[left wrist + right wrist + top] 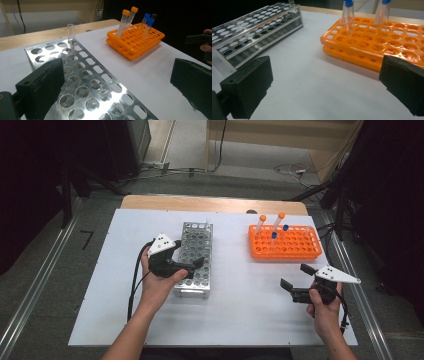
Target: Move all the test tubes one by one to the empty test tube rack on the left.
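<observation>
On the left of the white table [235, 315], the left gripper [192, 266] sits in the person's left hand [159, 282] over the near part of the metal rack [196, 251], its jaws spread wide with nothing between them. In the left gripper view one jaw hangs above the rack's perforated top plate while the other is out over bare table beside it. The metal rack lies lengthwise, running away from the person, and almost all its round holes are vacant; one clear, uncapped tube [71, 33] stands upright in a hole at the far end. To the right, well apart from the metal rack, the orange rack [285, 242] lies at the far right part of the table. It holds two orange-capped tubes [260, 223] leaning at its far edge and two blue-capped tubes [274, 240] nearer its middle. Nearer the person than the orange rack, at the right edge of the table, the right gripper [296, 281] is held in the right hand [325, 310] just above the surface. Its jaws also stand wide apart and hold nothing; in the right gripper view they frame the near edge of the orange rack, with the metal rack farther off to the left.
</observation>
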`<control>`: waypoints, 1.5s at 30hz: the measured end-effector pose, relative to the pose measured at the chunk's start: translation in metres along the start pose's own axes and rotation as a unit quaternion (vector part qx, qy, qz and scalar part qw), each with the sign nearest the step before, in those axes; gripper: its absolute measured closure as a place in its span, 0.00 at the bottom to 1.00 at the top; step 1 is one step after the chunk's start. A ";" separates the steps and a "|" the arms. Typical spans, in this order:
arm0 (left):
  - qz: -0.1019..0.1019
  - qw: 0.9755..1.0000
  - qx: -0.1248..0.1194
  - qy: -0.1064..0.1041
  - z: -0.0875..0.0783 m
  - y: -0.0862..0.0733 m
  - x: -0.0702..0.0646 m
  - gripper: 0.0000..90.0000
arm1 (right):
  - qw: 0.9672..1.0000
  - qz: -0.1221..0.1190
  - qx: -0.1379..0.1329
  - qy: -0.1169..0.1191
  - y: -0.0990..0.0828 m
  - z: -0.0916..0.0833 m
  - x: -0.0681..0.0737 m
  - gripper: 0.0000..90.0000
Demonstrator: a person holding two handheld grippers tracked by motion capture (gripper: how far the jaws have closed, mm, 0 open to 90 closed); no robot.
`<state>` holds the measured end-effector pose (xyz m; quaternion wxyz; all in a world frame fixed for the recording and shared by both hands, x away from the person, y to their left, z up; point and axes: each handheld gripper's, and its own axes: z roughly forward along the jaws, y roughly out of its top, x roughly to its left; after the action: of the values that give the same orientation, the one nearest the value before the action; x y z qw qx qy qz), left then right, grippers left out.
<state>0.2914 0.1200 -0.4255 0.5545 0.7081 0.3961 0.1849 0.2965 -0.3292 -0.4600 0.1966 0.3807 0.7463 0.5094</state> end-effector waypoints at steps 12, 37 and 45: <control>-0.008 1.000 -0.005 -0.013 -0.015 -0.021 -0.006 0.00 | 0.999 0.027 -0.011 -0.029 0.016 0.004 -0.029 0.00; -0.019 1.000 0.003 -0.013 -0.013 -0.028 0.000 0.00 | 0.984 0.113 0.004 -0.140 0.034 0.060 -0.118 0.54; -0.020 1.000 0.005 -0.013 -0.012 -0.028 0.000 0.00 | 0.981 0.129 0.007 -0.142 0.031 0.076 -0.129 0.61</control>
<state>0.2727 0.1295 -0.4479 0.5600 0.7049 0.4038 0.1625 0.4415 -0.3759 -0.4745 0.2303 0.5433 0.6595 0.4658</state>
